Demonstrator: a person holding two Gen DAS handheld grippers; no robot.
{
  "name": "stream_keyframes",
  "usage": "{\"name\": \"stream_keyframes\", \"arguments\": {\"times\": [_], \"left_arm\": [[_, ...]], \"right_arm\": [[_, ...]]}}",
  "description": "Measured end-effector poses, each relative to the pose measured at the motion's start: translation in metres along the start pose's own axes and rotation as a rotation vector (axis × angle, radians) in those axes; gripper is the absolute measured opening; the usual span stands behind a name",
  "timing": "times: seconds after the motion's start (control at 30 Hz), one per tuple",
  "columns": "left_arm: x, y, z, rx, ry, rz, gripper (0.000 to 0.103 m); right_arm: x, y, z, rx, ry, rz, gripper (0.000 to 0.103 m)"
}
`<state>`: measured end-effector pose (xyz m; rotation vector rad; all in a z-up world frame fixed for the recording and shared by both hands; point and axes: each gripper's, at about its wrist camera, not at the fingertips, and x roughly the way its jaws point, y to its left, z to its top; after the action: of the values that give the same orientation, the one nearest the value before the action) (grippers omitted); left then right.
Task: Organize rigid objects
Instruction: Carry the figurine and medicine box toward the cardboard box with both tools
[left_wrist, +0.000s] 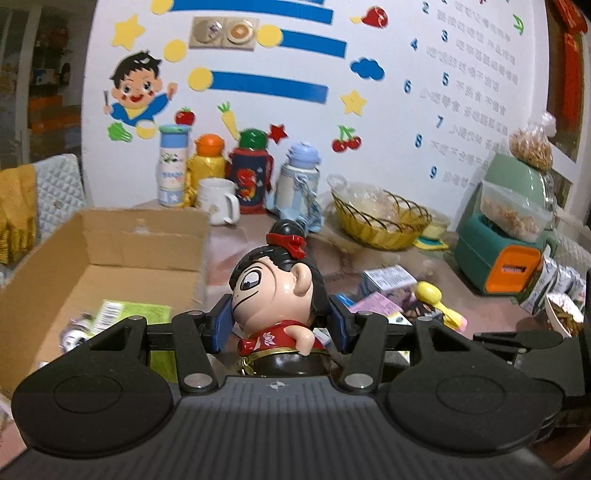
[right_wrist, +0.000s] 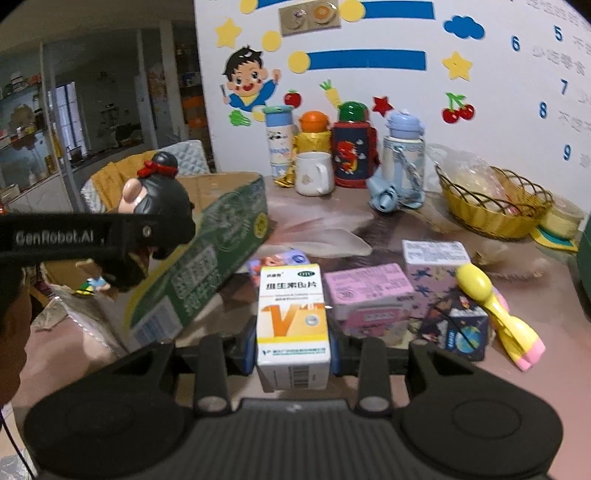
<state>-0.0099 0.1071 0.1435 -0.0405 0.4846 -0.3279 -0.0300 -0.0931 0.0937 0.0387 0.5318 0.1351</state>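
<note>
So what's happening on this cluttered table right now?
A person is tidying loose items with a claw in each hand. The left claw is shut on a cartoon figurine with a red hair bow, held up beside the open cardboard box, which already has a few items inside. The right claw is shut on a white and orange medicine box. A pink box, a starry box and a yellow toy lie on the table.
</note>
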Motion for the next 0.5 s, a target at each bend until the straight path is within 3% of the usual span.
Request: {"name": "stream_keyframes", "arguments": {"times": [0.5], "left_arm": [[-0.024, 0.092, 0.008, -0.103, -0.041, 0.211, 0.064]], "right_arm": [[0.008, 0.045, 0.030, 0.004, -0.079, 0.090, 0.034]]}}
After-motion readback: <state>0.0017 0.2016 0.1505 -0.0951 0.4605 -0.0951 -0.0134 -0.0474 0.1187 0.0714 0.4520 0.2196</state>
